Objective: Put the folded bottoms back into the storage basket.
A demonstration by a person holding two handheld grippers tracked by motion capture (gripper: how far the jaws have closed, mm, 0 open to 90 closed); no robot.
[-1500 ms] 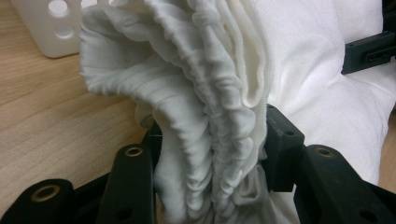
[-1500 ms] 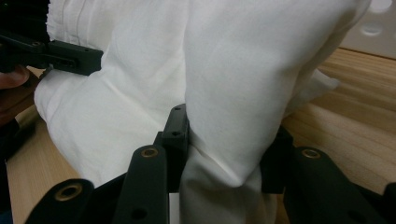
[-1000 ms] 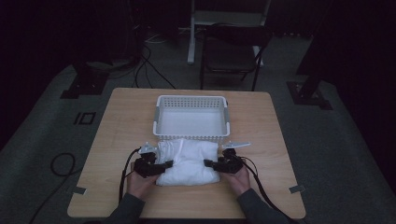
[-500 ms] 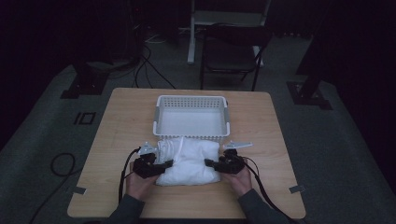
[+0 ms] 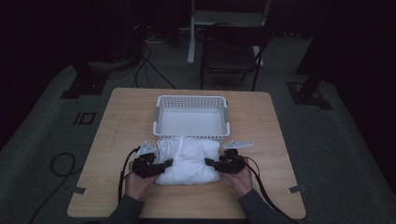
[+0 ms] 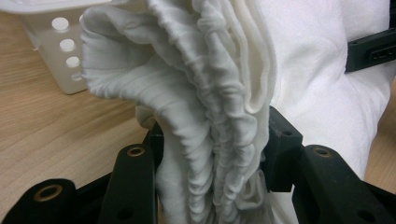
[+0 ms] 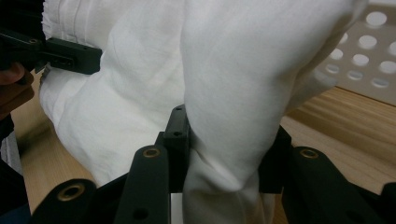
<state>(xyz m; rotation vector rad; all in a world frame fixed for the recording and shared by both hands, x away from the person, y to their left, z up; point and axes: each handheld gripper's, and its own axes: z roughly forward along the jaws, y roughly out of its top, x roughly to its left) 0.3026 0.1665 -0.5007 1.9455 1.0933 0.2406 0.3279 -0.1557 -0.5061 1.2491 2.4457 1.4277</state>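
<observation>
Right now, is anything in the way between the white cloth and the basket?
Nothing visible. The folded white cloth, gripped at both ends by the left gripper and right gripper, lies right against the empty white basket.

Left hand-held gripper [image 5: 166, 163] and right hand-held gripper [image 5: 211, 162] pinch opposite sides of white cloth bundle [image 5: 189, 157] on bench [image 5: 121, 116], just before white basket [image 5: 191, 115].

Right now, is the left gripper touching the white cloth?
Touching. The left gripper view shows the left gripper with both black jaws pressed against a bunched fold of the white cloth.
</observation>
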